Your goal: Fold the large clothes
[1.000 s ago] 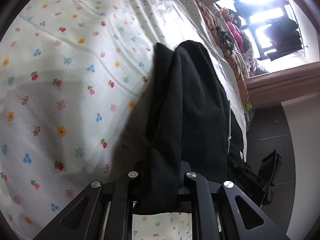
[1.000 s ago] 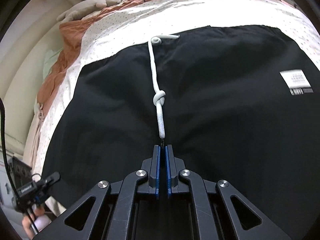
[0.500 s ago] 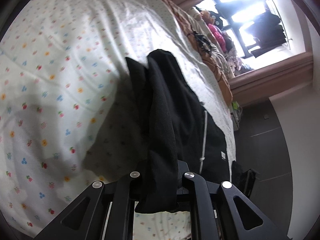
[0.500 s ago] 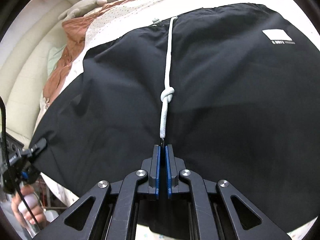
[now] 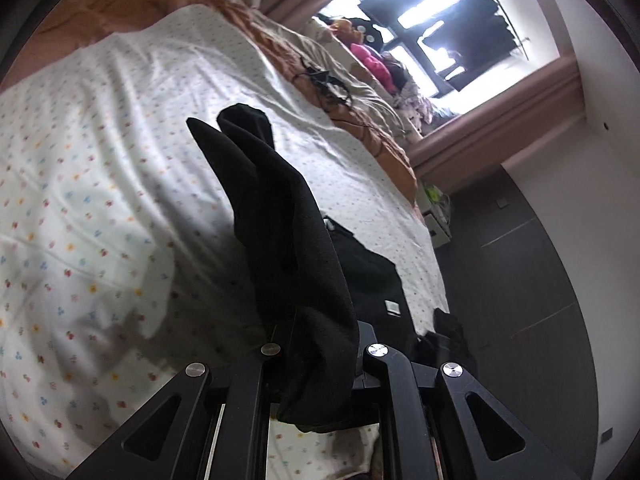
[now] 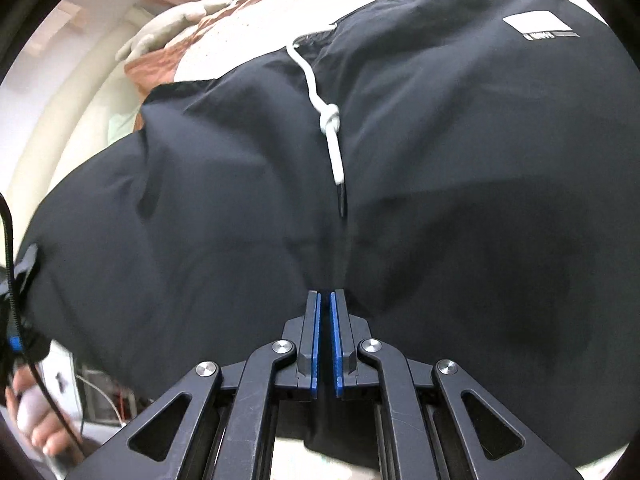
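The bed (image 5: 100,184) is spread with a white sheet (image 5: 80,240) printed all over with small coloured flowers and lightly creased. Beyond it, toward the window, lies a rumpled orange-brown cover (image 5: 288,68) with a tangle of thin black cable (image 5: 326,84) on it, and a pale pillow (image 6: 172,28) sits at that end. A black garment (image 5: 372,276) rests partly on the sheet near the bed's edge (one end lifted clear), its white drawstring (image 6: 326,116) knotted across the fabric.
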Demonstrator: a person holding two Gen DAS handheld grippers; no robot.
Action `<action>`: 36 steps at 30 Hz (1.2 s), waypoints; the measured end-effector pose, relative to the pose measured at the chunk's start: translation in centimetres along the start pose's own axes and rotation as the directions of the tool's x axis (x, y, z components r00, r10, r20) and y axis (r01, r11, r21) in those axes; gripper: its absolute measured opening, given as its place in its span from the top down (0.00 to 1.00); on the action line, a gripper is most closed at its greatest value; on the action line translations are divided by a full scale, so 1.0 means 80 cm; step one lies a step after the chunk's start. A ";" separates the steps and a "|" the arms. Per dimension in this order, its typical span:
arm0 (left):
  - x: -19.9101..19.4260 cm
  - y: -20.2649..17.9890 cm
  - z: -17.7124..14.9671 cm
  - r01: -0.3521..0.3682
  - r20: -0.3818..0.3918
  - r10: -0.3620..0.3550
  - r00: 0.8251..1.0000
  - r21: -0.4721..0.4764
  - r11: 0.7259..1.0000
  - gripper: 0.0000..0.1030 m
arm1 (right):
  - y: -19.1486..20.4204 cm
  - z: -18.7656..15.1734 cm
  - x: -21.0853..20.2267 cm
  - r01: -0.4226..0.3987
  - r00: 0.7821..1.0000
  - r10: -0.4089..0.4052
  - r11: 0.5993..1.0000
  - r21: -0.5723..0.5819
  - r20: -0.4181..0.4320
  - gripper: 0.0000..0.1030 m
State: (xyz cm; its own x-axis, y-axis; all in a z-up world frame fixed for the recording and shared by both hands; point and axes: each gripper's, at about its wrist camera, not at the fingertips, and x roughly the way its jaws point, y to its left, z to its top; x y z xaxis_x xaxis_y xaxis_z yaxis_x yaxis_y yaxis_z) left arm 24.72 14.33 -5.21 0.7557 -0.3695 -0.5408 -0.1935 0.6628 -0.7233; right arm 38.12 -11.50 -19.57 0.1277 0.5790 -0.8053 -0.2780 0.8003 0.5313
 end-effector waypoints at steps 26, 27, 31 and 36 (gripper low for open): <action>0.174 -0.222 -0.067 0.189 -0.282 -0.104 0.954 0.291 0.938 0.89 | -0.110 -0.067 -0.137 -0.113 0.988 0.099 0.988 0.108 0.121 0.94; 0.183 -0.227 -0.072 0.186 -0.299 -0.093 0.950 0.297 0.937 0.85 | -0.118 -0.068 -0.146 -0.106 0.986 0.087 0.986 0.129 0.143 0.94; 0.211 -0.245 -0.099 0.217 -0.383 -0.077 0.920 0.336 0.917 0.48 | -0.175 -0.071 -0.192 -0.083 0.974 0.029 0.969 0.231 0.227 0.87; 0.200 -0.228 -0.095 0.212 -0.362 -0.083 0.928 0.332 0.919 0.20 | -0.208 -0.074 -0.217 -0.099 0.953 0.001 0.946 0.308 0.302 0.60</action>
State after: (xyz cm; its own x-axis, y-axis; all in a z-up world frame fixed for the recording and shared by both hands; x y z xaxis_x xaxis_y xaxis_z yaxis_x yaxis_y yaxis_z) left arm 35.60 -8.66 -3.92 0.4912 -0.6339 -0.5975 0.1899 0.7473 -0.6367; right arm 34.91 -35.79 -15.99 0.4093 0.6001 -0.6873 0.0179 0.7479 0.6636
